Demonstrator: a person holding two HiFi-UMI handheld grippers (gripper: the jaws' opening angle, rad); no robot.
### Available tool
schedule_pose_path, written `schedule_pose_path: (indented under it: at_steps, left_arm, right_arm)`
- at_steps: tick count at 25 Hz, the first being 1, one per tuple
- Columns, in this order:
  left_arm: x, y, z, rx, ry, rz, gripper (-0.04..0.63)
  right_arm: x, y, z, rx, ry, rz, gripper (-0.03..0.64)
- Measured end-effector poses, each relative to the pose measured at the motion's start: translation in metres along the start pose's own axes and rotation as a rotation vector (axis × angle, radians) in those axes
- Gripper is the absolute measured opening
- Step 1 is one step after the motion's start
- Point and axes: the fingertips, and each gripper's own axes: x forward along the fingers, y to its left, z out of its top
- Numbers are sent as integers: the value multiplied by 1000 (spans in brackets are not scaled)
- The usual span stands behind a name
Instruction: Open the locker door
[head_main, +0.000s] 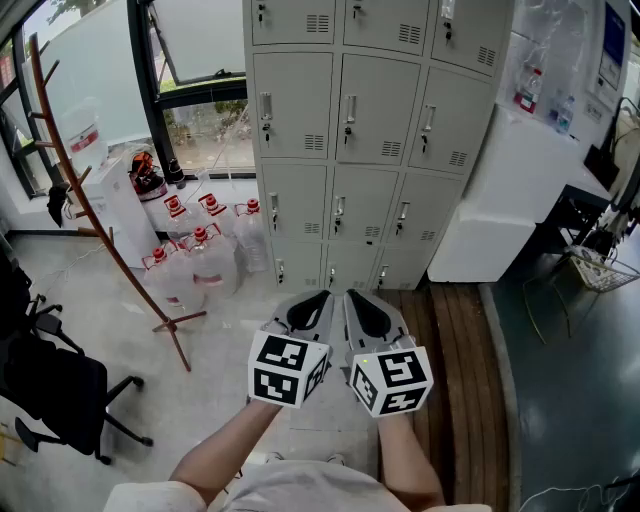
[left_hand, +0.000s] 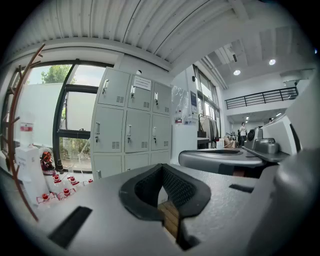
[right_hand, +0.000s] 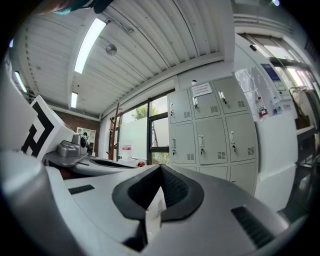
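Observation:
A grey bank of lockers stands ahead, its doors all closed, each with a small metal handle. It also shows in the left gripper view as the lockers and in the right gripper view as the lockers. My left gripper and right gripper are held side by side low in the head view, well short of the lockers. Both are shut with nothing between their jaws. The left gripper and the right gripper point toward the lockers.
Several clear water jugs with red caps stand on the floor left of the lockers. A wooden coat stand leans at the left, with a black office chair below it. A white cabinet stands at the right.

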Motion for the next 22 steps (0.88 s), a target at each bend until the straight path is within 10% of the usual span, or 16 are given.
schedule_pose_path:
  at_steps: [22]
  left_arm:
    - [82, -37, 3, 4, 8, 51, 6]
  right_arm:
    - [3, -94, -18, 47, 11, 45, 2]
